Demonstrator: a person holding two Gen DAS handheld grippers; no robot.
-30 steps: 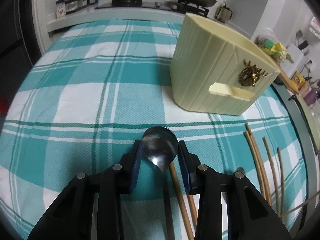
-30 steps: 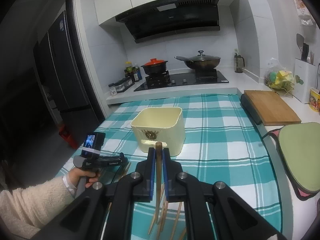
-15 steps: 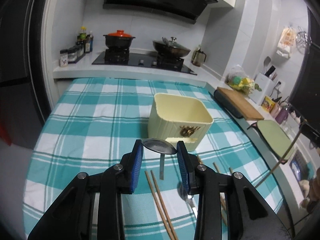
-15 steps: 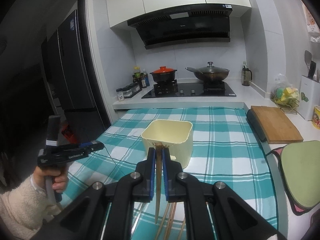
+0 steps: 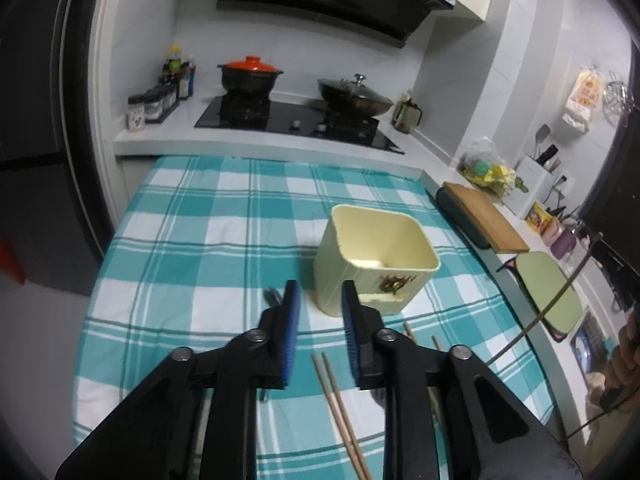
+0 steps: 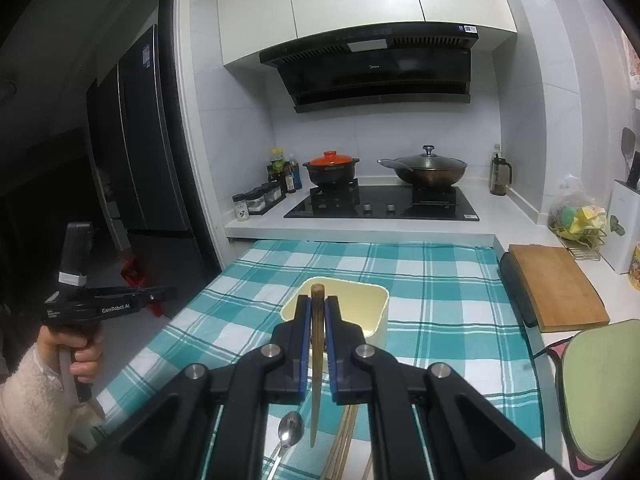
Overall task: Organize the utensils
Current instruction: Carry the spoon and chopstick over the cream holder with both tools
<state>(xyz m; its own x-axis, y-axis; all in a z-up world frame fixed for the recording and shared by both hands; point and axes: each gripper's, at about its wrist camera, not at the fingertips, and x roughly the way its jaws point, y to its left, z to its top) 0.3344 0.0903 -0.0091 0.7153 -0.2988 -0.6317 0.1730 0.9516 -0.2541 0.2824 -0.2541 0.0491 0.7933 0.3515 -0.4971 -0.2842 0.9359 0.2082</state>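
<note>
A cream square utensil holder (image 5: 376, 258) stands on the checked tablecloth; it also shows in the right wrist view (image 6: 372, 304). My left gripper (image 5: 318, 300) is lifted high in front of it with its jaws apart; a dark spoon tip (image 5: 273, 295) peeks out beside its left finger, and whether it is held is unclear. My right gripper (image 6: 318, 314) is shut on a wooden chopstick (image 6: 316, 380) that hangs down above the table. Loose chopsticks (image 5: 340, 404) and a metal spoon (image 6: 289, 432) lie on the cloth below.
A wooden cutting board (image 6: 558, 288) and a green mat (image 6: 600, 388) lie at the right edge. The stove (image 6: 380, 204) with two pots is behind the table. The left gripper is seen held at far left (image 6: 104, 304).
My left gripper has risen well above the table and the spoon no longer sits between its fingers. My right gripper has lifted higher with the chopstick.
</note>
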